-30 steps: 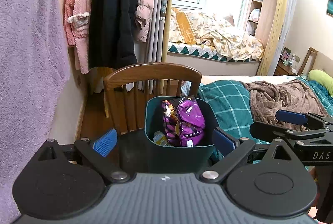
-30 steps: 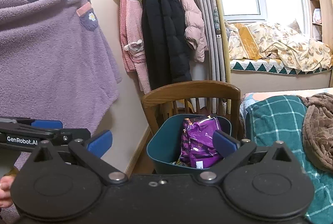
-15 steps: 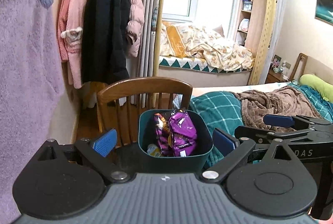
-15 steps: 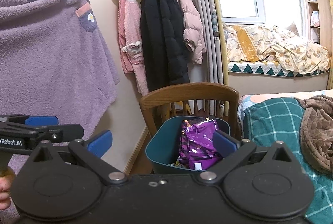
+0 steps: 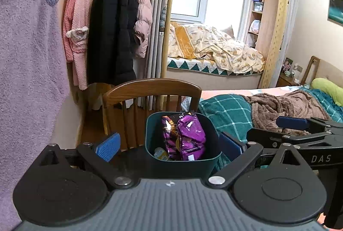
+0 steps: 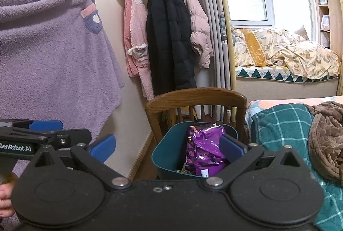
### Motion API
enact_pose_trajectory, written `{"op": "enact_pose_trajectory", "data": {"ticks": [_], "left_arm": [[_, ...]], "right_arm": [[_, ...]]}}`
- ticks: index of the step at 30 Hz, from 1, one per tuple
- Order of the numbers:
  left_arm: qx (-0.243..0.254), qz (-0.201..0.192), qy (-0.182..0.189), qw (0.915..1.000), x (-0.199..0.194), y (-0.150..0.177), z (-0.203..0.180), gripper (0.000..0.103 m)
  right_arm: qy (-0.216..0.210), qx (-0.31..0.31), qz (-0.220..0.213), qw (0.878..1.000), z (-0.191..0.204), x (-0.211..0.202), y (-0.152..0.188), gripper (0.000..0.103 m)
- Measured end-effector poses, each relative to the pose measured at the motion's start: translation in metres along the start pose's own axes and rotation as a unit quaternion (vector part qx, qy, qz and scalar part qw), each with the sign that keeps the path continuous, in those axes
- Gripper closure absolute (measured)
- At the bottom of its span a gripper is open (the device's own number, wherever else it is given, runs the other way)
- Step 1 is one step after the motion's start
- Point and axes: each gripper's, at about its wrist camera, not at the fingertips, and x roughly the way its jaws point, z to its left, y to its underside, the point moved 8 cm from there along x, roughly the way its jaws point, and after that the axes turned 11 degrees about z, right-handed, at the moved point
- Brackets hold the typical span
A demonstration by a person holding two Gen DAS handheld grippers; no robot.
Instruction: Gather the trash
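- Left gripper [image 5: 169, 146]: blue-padded fingers spread wide, empty.
- Right gripper [image 6: 167, 148]: fingers likewise spread, empty.
- Dark teal square plastic bin [image 5: 154, 132], on the brown wooden chair [image 5: 150, 86] at 12 o'clock of both grippers.
- Crumpled purple foil snack bags [image 5: 188, 136], standing inside the bin.

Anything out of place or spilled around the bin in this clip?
Only one oddity: the bin sits on the seat of the wooden chair, not on the floor. The purple wrappers stay inside it; nothing has spilled.
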Motion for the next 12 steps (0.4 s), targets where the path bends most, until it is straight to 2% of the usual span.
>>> {"op": "enact_pose_trajectory", "data": {"ticks": [12], "left_arm": [[0.0,0.016,0.009,0.9998,0.0075,0.007,0.0011,0.004]], "right_arm": [[0.001,-0.003,0.006,1.0,0.0035,0.0006,0.0022,0.0]]}}
